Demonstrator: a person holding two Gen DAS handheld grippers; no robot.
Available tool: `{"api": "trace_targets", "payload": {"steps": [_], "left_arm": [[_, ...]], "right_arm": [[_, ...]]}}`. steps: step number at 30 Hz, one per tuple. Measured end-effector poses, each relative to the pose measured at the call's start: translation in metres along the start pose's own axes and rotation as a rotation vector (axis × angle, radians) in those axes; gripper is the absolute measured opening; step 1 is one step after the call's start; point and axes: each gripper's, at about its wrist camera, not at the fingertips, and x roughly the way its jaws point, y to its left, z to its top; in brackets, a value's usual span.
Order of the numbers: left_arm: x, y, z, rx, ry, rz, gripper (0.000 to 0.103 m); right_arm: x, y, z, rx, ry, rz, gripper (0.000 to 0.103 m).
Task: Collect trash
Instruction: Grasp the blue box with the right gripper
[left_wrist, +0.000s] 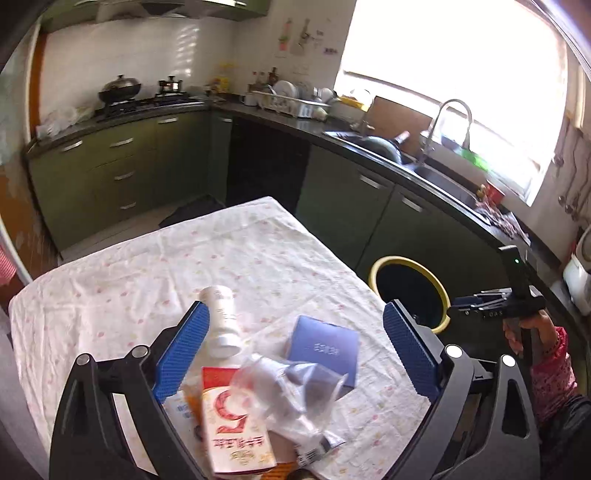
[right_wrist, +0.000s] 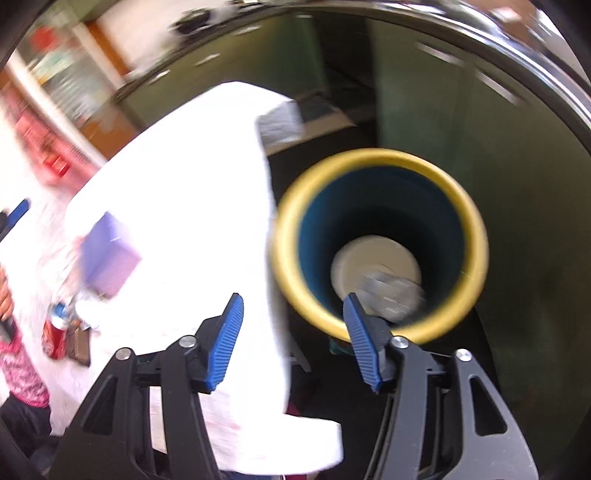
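Left wrist view: left tool (left_wrist: 295, 325) wide, holding nothing, over a bench (left_wrist: 110, 280) with a floral cloth; four trash pieces bunched between its fingers — one white bottle (left_wrist: 221, 321) lying down, one blue box (left_wrist: 325, 349), one red-and-white carton (left_wrist: 232, 424), one crumpled clear wrapper (left_wrist: 291, 387) overlapping carton and box — with the yellow-rimmed bin (left_wrist: 410, 291) just off the bench's right edge and the right tool (left_wrist: 476, 301) near it. Right wrist view, blurred: right tool (right_wrist: 293, 321) wide and empty above the one bin (right_wrist: 380, 243), one white cup (right_wrist: 369, 266) and one grey crumpled piece (right_wrist: 395, 299) inside, bench edge (right_wrist: 184, 206) left.
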Motion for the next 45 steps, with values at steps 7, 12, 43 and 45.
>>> {"api": "trace_targets", "payload": {"steps": [7, 12, 43, 45], "left_arm": [[-0.019, 0.109, -0.043, -0.109, -0.124, 0.193, 0.097], [-0.004, 0.151, -0.065, -0.175, -0.152, 0.165, 0.097], [0.017, 0.160, -0.083, -0.231, -0.135, 0.112, 0.098], [0.017, 0.160, -0.084, -0.233, -0.135, 0.112, 0.098]], "right_arm": [[0.023, 0.109, 0.006, -0.360, -0.057, 0.162, 0.084], [0.046, 0.162, 0.006, -0.524, -0.088, 0.191, 0.093], [0.087, 0.189, 0.020, -0.552, -0.136, 0.156, 0.072], [0.080, 0.180, 0.021, -0.520, -0.148, 0.142, 0.072]]}}
